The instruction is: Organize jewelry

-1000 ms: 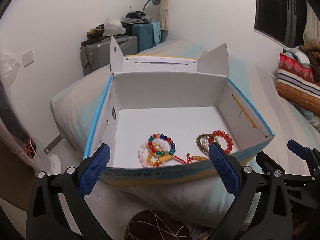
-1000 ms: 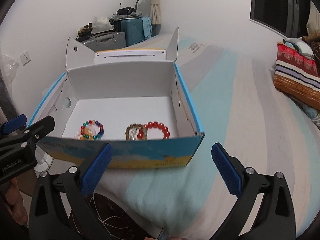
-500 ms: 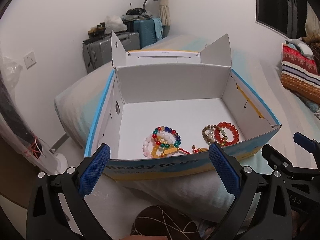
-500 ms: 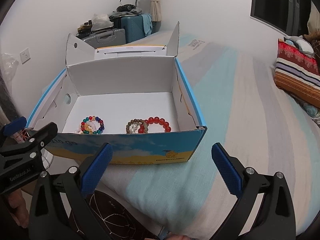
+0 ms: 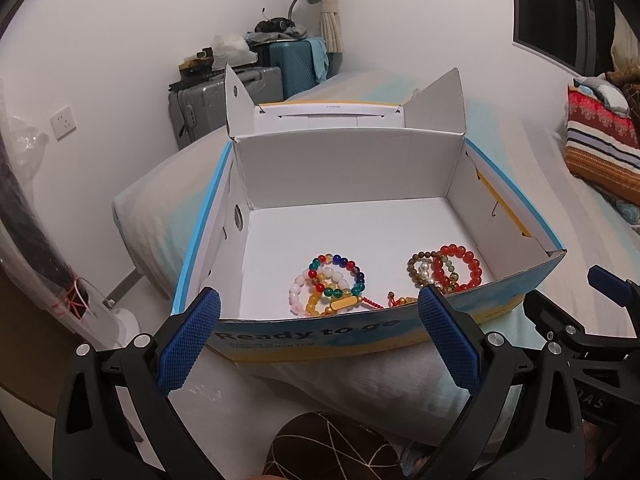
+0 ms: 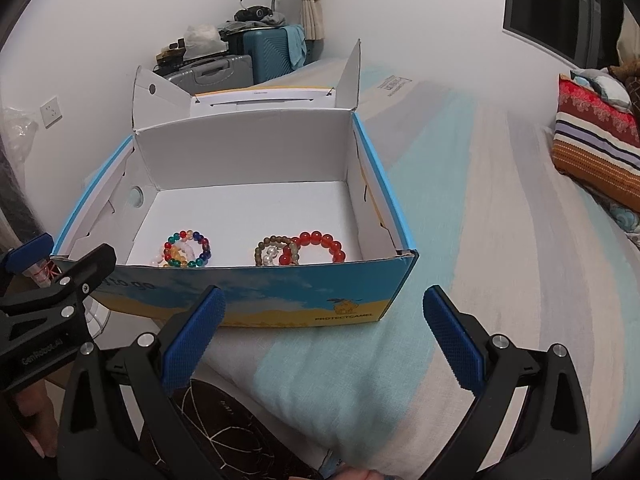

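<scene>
Jewelry lies inside the open cardboard box (image 5: pixel 352 196), which you can take as your reference; the box rests on the bed (image 6: pixel 500 240). Within the box, near its front wall, a multicolored bead bracelet (image 5: pixel 338 276) overlaps a pale pink bracelet (image 5: pixel 298 294) and a yellow bead bracelet (image 5: pixel 340 304). Toward the right wall of the box, a red bead bracelet (image 5: pixel 458 268) overlaps a brown bead bracelet (image 5: pixel 420 270). Your left tool (image 5: pixel 318 334) hovers just in front of the box's front wall, fingers spread wide, holding nothing. Your right tool (image 6: pixel 324 332) sits in front of the box's right front corner, equally wide apart and empty.
</scene>
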A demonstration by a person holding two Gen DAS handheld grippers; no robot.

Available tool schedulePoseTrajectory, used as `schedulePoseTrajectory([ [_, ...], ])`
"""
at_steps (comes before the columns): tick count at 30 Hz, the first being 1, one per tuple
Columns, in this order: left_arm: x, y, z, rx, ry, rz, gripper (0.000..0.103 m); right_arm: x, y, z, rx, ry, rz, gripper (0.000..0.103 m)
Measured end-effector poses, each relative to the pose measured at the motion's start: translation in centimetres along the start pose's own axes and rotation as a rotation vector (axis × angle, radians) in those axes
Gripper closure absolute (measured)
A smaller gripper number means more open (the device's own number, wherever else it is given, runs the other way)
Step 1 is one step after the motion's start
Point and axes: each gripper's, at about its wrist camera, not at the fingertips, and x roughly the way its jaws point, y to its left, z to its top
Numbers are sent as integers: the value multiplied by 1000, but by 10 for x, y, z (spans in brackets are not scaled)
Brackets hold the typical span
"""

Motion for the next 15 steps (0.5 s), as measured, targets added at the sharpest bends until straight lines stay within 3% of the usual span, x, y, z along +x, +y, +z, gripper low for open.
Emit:
schedulePoseTrajectory([
  [15, 2, -1, -1, -14, 17, 3, 6, 1, -1, 0, 12, 7, 3, 8],
])
